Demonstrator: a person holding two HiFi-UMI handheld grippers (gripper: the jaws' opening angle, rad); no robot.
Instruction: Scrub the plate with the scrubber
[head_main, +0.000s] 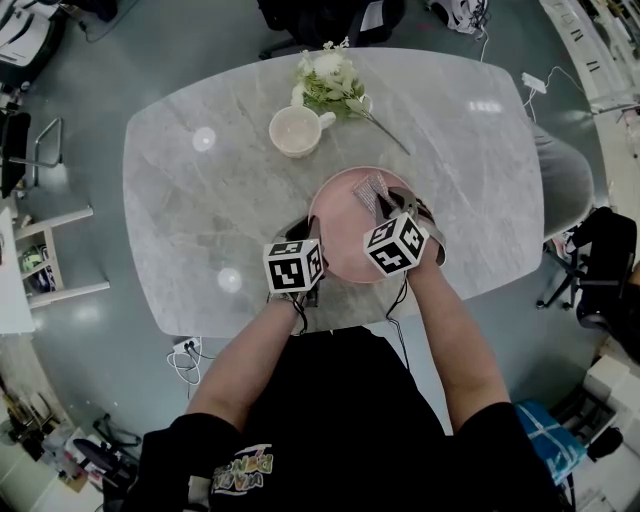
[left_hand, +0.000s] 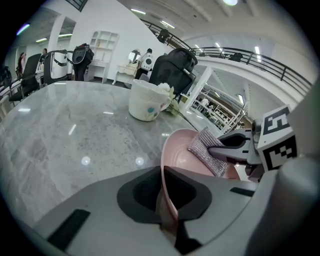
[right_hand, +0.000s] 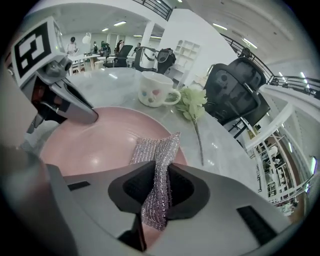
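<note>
A pink plate lies on the marble table near its front edge. My left gripper is shut on the plate's left rim, which stands on edge between its jaws. A glittery silver scrubber rests on the plate's far right part, and my right gripper is shut on it. In the right gripper view the scrubber hangs folded between the jaws over the plate. The left gripper view shows the scrubber pressed against the plate's inside.
A white mug stands behind the plate, with a sprig of white flowers lying to its right. The marble table has its front edge just under my grippers. Office chairs stand round the table.
</note>
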